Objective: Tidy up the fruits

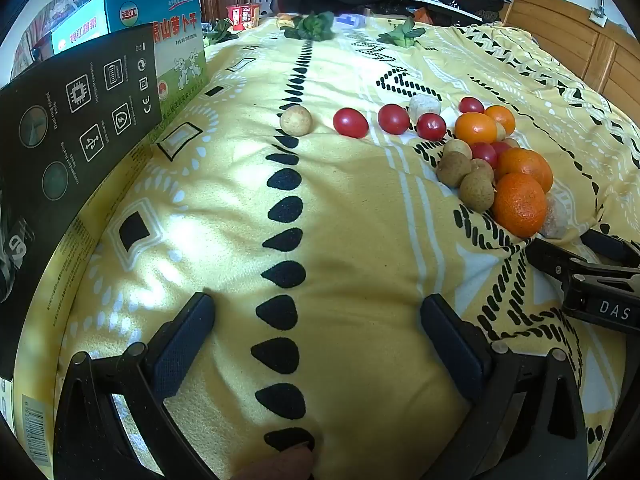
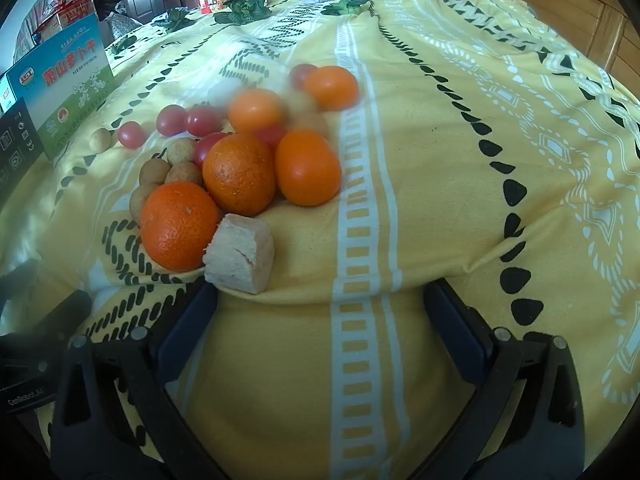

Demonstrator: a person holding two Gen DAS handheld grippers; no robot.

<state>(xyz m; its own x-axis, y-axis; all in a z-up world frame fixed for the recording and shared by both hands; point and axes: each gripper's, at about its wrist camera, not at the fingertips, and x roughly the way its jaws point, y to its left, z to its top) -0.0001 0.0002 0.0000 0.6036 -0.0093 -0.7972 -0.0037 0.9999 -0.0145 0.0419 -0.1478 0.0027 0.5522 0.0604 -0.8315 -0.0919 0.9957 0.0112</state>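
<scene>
Fruits (image 2: 240, 172) are heaped on the yellow blanket (image 2: 420, 200); beside them, perhaps sponge-like, a pale chunk (image 2: 240, 256). Both claws, left claw (image 1: 316, 344) and right claw (image 2: 320, 336), are spread, empty.

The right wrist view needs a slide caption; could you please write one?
Open right gripper above a yellow patterned blanket, facing heaped oranges.
</scene>
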